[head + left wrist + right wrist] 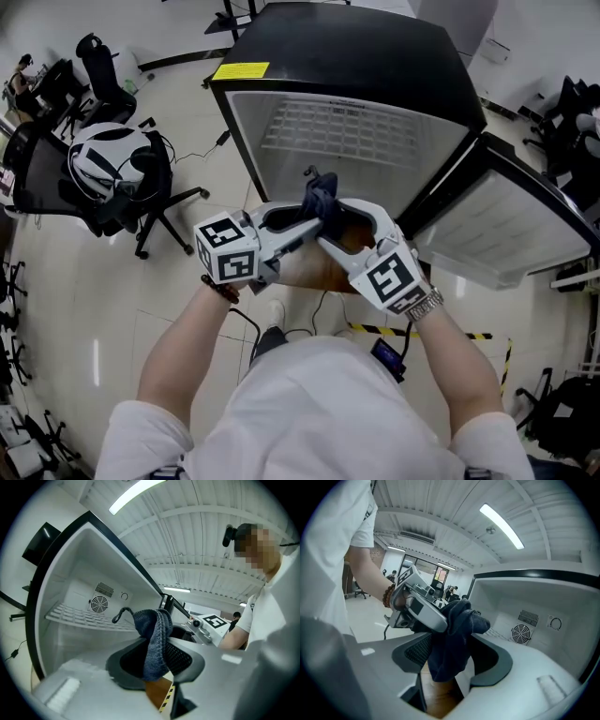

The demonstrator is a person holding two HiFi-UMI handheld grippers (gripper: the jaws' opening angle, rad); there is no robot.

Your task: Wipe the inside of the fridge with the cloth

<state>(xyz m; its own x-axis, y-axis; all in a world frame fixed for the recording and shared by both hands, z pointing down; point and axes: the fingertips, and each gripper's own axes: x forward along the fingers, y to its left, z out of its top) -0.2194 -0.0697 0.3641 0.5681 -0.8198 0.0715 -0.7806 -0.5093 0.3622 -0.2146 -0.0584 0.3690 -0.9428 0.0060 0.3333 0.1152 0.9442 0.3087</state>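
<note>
The black fridge (349,56) stands open before me, its white inside (75,573) bare but for a wire shelf (345,127). Both grippers meet in front of the opening around a dark blue cloth (319,199). My left gripper (302,223) is shut on the cloth (154,641), which bunches up above its jaws. My right gripper (345,220) stands open; the cloth (451,641) hangs between its jaws with a gap on the right side. The left gripper's fingers (419,606) reach in from the left in the right gripper view.
The fridge door (511,220) is swung open to the right. A fan vent (99,603) sits in the back wall above the shelf. Office chairs (112,173) stand on the floor at the left. Yellow-black tape (417,331) and a cable lie near my feet.
</note>
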